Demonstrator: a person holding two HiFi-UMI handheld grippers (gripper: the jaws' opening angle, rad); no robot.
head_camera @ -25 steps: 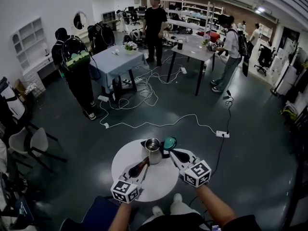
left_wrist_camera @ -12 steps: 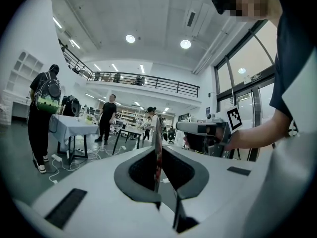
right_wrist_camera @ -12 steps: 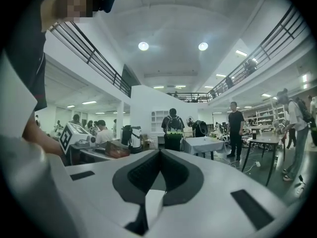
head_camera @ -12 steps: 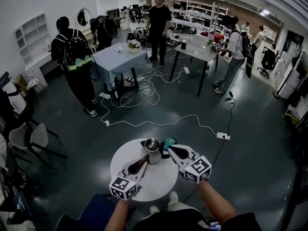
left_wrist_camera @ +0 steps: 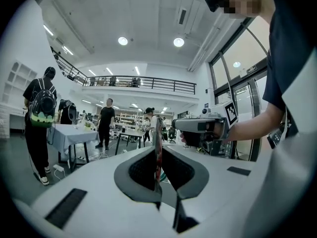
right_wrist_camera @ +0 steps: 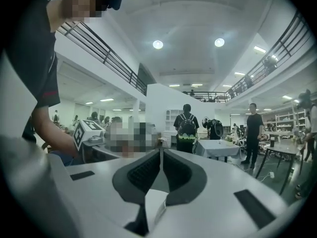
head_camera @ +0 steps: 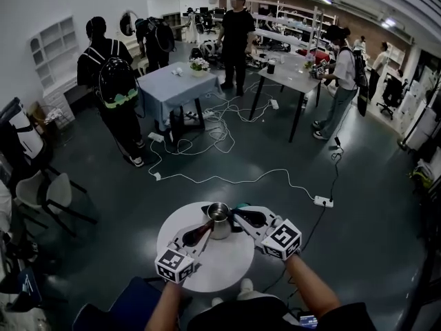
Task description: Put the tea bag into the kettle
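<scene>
A steel kettle (head_camera: 219, 221) stands open-topped on the round white table (head_camera: 207, 264). My left gripper (head_camera: 206, 229) reaches to the kettle's left side. It is shut on a flat red and white tea bag packet (left_wrist_camera: 156, 139) that stands on edge between the pads. My right gripper (head_camera: 237, 215) comes in from the right, its tips close to the kettle's rim. Its jaws are shut on a thin white paper piece (right_wrist_camera: 155, 207) that hangs out below them. Both grippers tilt upward, so neither gripper view shows the kettle.
A teal object (head_camera: 242, 205) lies just behind my right gripper on the table. Cables (head_camera: 227, 178) and a power strip (head_camera: 322, 201) run over the dark floor beyond. Several people stand around two tables (head_camera: 176, 88) farther back. A chair (head_camera: 41, 195) is at the left.
Both grippers have closed in on the kettle. The right one has slid left in front of the teal object, now mostly covered. Both jaws have stayed shut.
</scene>
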